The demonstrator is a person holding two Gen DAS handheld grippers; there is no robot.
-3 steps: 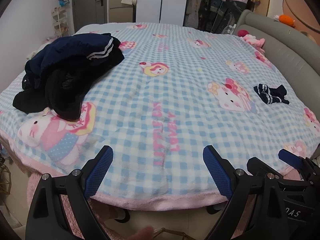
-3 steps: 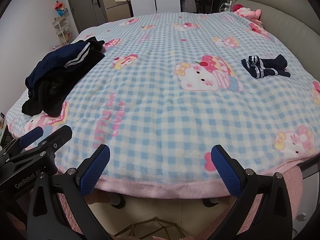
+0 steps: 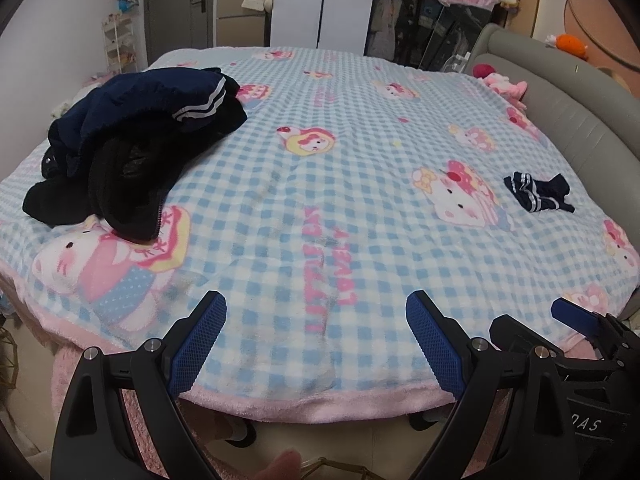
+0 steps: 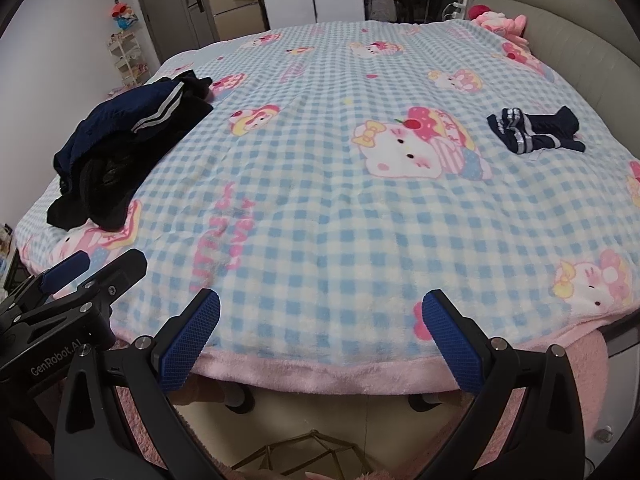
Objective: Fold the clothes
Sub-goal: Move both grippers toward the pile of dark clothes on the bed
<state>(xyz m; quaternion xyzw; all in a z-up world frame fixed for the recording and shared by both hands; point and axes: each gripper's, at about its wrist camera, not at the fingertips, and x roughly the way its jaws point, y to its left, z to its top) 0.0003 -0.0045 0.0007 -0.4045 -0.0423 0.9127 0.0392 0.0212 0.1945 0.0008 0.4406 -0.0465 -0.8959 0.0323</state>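
A heap of dark clothes, navy with white stripes on top and black below, lies on the left of the bed. A small navy striped garment lies apart on the right. My left gripper hovers open over the bed's near edge with nothing between its fingers. My right gripper is open too, beside it at the same edge. Each gripper shows in the other's view: the right gripper at the lower right, the left gripper at the lower left.
A blue checked blanket with cartoon prints covers the bed, pink trim along its near edge. A grey padded headboard runs along the right with pink plush toys. Wardrobes and a small shelf stand beyond.
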